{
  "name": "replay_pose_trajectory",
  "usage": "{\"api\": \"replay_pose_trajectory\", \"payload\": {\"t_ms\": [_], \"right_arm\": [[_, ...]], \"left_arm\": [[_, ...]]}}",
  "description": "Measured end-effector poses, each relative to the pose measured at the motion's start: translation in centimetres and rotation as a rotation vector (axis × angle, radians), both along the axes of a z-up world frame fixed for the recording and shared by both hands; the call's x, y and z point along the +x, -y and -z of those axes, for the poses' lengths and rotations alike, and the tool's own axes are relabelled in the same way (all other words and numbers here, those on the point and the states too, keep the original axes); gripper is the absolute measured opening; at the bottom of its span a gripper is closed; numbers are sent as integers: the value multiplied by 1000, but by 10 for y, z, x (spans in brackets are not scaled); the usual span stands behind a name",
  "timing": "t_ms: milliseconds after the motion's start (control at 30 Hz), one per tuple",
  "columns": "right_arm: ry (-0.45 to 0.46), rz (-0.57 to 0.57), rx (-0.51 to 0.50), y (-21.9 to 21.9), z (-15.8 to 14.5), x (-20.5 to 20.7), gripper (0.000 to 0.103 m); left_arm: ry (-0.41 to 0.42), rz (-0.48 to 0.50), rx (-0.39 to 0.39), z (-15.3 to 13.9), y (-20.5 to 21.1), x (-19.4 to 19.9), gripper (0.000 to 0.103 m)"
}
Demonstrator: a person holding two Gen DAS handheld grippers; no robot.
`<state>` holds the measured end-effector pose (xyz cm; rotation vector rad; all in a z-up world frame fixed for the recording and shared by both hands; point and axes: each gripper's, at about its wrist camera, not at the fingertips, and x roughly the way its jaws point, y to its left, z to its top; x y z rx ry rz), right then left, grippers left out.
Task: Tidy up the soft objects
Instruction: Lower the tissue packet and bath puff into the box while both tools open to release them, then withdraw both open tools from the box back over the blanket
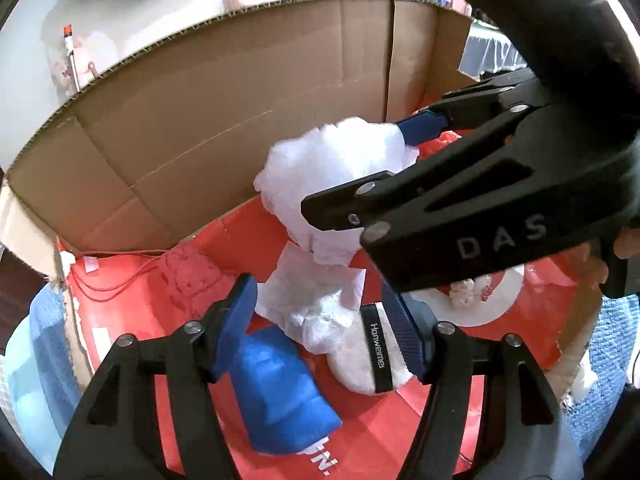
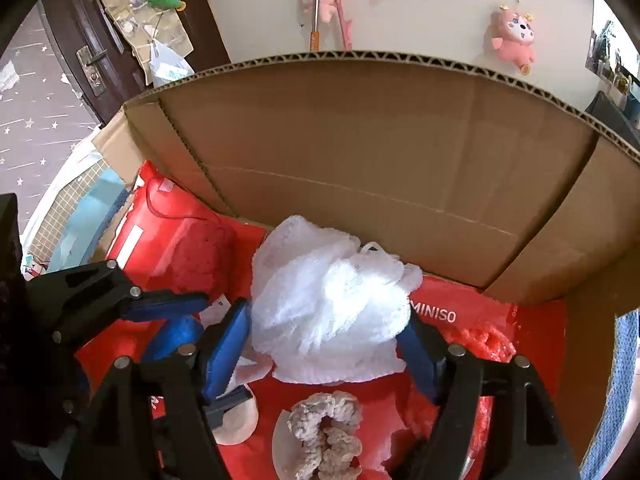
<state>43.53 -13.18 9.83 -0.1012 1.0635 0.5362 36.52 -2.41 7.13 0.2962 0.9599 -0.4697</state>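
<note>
1. White mesh bath puff (image 2: pixel 328 312): fluffy, bunched netting, inside cardboard box (image 2: pixel 360 152) on red bag.
2. Right hand-held gripper (image 2: pixel 324 344): jaws parted around puff, blue pads beside it.
3. Left hand-held gripper (image 1: pixel 320 320): jaws parted, empty, above blue cloth (image 1: pixel 280 392).

A white mesh puff (image 2: pixel 332 312) is showing bright against the red bag (image 2: pixel 472 320) lining the brown cardboard box (image 2: pixel 380 152), with a blue cloth (image 1: pixel 280 392) lying near left, a black-banded white pad (image 1: pixel 360 360) beside it, and a pink plush (image 2: pixel 514 38) hanging far right.
</note>
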Motion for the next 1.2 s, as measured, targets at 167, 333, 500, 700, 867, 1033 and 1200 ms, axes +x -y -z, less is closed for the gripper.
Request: {"api": "replay_pose_trajectory", "payload": {"t_ms": [167,333,500,700,867,1033,1200], "right_arm": [[2,13,9,-3,-4,-3,76],[31,18,25,-1,-17,-13,80],[89,20,40,6,-37,-30,87],[184,43,67,22,-67,-61,98],[273,69,61,38,-87,-93,103],[391,110,25,50,-103,-136,103],[453,152,47,64,-110,-177,103]], "left_arm": [[19,-10,-29,-10,-7,-10,65],[43,-32,-59,-19,-15,-26,69],[84,-72,-118,-35,-28,-48,76],[166,-124,-166,-55,-35,-72,81],[253,-179,-172,-67,-37,-92,84],[328,-223,-187,-78,-37,-114,84],[400,-299,-178,-87,-39,-148,85]]}}
